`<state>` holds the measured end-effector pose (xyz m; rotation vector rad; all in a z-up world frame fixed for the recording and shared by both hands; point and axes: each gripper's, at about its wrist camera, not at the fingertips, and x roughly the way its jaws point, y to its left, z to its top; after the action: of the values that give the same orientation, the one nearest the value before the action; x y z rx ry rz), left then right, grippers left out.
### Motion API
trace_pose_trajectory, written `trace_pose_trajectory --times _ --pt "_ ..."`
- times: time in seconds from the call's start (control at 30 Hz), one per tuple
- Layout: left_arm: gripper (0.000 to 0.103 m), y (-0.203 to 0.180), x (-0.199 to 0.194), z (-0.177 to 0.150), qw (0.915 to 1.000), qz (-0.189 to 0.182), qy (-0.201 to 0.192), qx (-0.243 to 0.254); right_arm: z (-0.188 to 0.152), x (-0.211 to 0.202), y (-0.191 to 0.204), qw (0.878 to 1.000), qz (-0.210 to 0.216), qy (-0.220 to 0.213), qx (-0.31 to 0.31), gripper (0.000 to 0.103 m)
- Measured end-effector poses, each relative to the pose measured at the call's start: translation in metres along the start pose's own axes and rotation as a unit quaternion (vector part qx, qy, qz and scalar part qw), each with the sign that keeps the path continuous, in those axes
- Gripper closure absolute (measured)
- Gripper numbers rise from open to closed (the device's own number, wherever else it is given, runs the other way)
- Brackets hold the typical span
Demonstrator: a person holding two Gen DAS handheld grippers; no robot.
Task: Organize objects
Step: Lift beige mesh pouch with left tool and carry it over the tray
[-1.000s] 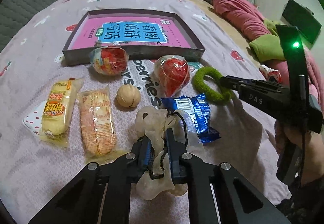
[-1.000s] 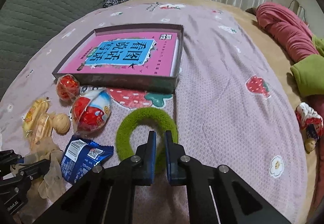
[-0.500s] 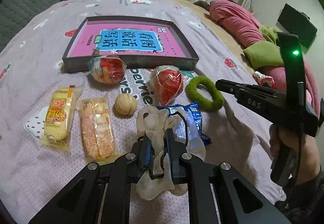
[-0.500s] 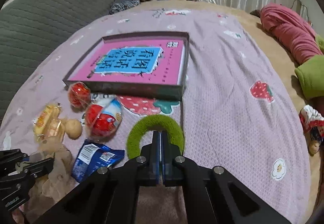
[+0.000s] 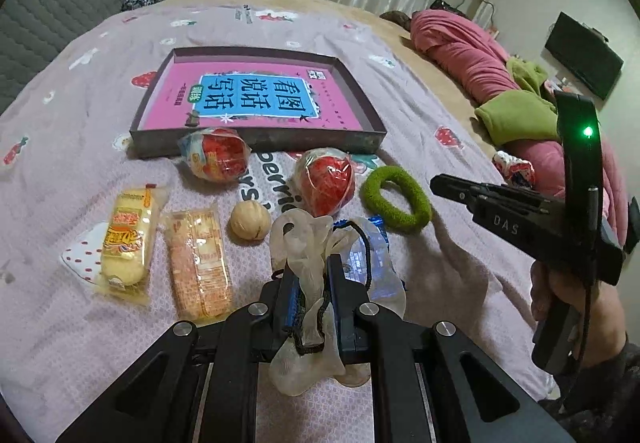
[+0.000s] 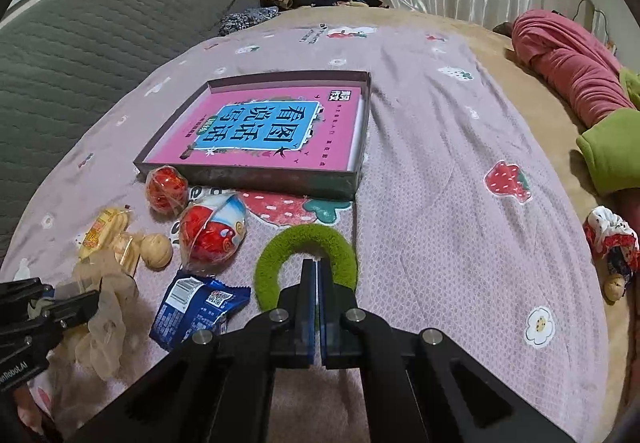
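- Left claw (image 5: pixel 311 283), low centre of its view, pinching a translucent disposable glove (image 5: pixel 304 243) with a black cord; best lifted clear of the blue snack packet (image 5: pixel 376 267) beneath before carrying.
- Right claw (image 6: pixel 316 283) pressed together; whether the green hair tie (image 6: pixel 306 243) is caught, cannot tell, so confirm first.
- Likely destination, upper centre: tray (image 5: pixel 256 141) with the pink book (image 5: pixel 256 99).
- Only left view shows the hand (image 5: pixel 576 299); only right view shows the bed's flower-print corner.

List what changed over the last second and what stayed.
The right gripper closed its jaws, but the green ring still lies on the bed, apparently not pinched. The left gripper kept its grip on the translucent bag. Snacks and the box stayed put.
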<state>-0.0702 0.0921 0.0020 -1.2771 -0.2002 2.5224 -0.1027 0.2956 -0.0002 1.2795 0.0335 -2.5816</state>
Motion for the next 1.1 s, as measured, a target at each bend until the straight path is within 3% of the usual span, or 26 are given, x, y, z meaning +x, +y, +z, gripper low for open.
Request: trace_pose_trajectory --times 1.1 --pt "0.090 0.007 -0.021 0.038 0.9993 0.015 -0.033 -0.003 0.005 0.000 0.006 1.000 0.005 -0.007 -0.005 0.102"
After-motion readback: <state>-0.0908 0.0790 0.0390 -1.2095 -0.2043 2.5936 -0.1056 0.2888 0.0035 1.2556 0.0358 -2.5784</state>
